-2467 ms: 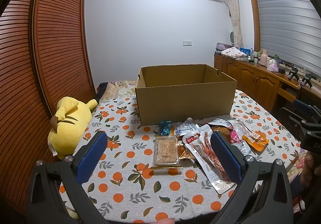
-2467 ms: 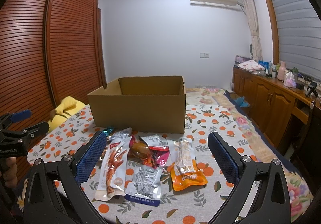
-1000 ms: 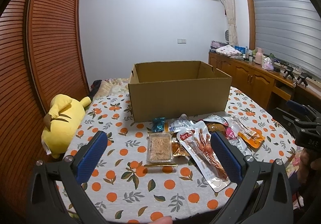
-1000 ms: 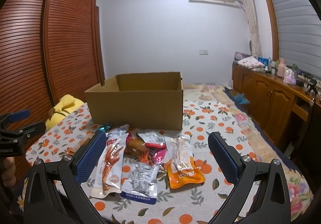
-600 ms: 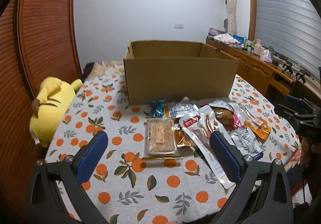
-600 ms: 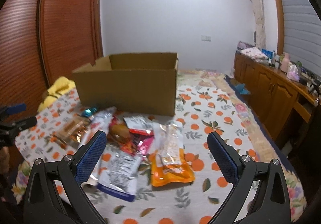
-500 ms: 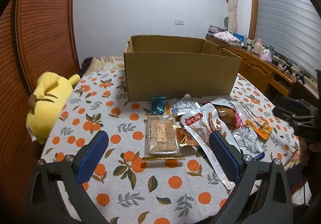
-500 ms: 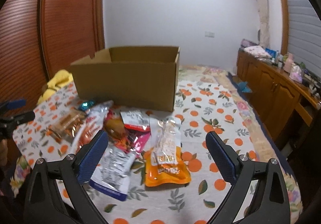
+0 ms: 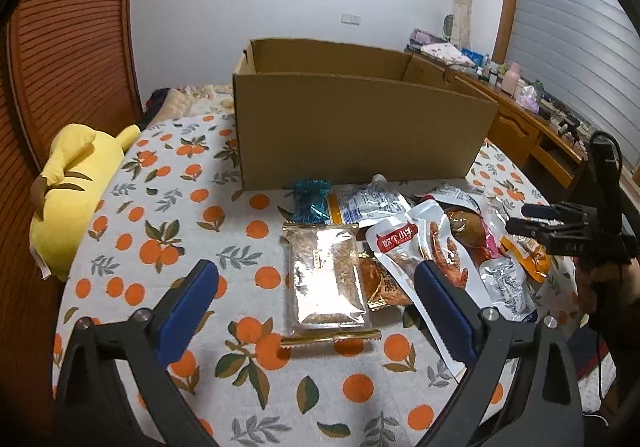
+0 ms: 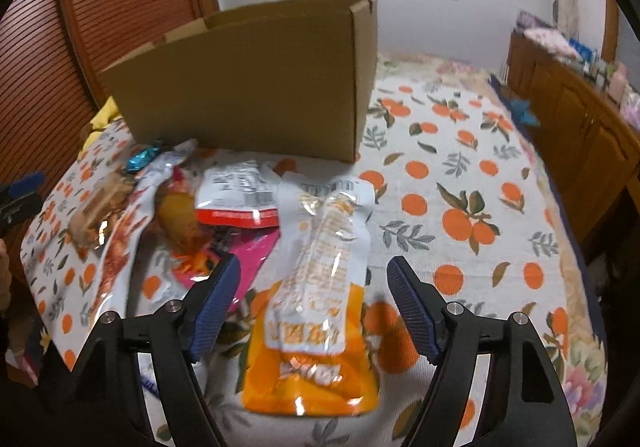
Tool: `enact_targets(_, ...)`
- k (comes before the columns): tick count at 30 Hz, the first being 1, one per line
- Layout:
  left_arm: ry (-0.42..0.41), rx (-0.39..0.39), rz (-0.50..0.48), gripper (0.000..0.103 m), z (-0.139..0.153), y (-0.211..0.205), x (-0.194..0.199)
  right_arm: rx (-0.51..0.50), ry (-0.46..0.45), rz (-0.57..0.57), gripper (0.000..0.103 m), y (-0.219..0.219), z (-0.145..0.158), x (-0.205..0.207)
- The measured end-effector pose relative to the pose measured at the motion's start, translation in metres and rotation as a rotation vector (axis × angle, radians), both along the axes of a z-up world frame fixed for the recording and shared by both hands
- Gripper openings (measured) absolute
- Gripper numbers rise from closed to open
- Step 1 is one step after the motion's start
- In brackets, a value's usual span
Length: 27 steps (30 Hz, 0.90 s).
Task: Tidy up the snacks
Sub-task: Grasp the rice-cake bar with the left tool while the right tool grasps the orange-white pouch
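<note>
An open cardboard box (image 9: 360,135) stands on the orange-print tablecloth (image 9: 168,239); it also shows in the right wrist view (image 10: 256,83). Several snack packs lie in front of it. My left gripper (image 9: 316,299) is open, low over a clear pack of brown crisps (image 9: 326,279), beside a white chicken-feet pack (image 9: 424,251). My right gripper (image 10: 314,287) is open, its jaws on either side of an orange-and-clear pouch (image 10: 316,303). A red-edged white pack (image 10: 240,199) and a pink pack (image 10: 244,251) lie to its left. The right gripper shows at the right of the left wrist view (image 9: 560,227).
A yellow plush toy (image 9: 68,191) lies at the table's left edge. A teal candy (image 9: 310,199) and a silver pack (image 9: 368,203) lie by the box front. Wooden slatted doors (image 9: 60,47) stand on the left, wooden cabinets (image 10: 580,111) on the right.
Both grippers have moved down and forward toward the snacks. The right gripper's jaws have narrowed around the orange pouch. The snacks and box have not moved.
</note>
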<state>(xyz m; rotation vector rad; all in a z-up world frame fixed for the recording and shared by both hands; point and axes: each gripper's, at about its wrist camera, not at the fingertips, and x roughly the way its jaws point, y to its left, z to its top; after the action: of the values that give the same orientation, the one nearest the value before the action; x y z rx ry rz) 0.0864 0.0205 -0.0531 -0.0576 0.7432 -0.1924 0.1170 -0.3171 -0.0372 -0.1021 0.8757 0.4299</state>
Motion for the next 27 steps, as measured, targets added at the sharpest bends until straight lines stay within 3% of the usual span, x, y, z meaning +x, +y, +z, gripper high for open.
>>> enact_targets(4,0.038,0.015,-0.01,0.098,-0.007,-0.003,0.013,-0.021,0.029,0.004,0.077,0.001,-0.006,0.012)
enact_targets(14,0.134,0.024,-0.048,0.079,-0.022,-0.009,0.042,-0.111,0.009,0.014,0.077,0.01,-0.017,0.016)
enact_targets(20,0.193,0.024,-0.044,0.072,-0.032,-0.008,0.06,-0.114,0.007,0.013,0.078,0.011,-0.018,0.017)
enact_targets(27,0.231,0.065,-0.047,0.072,-0.041,-0.013,0.07,-0.117,0.004,0.009,0.078,0.01,-0.019,0.018)
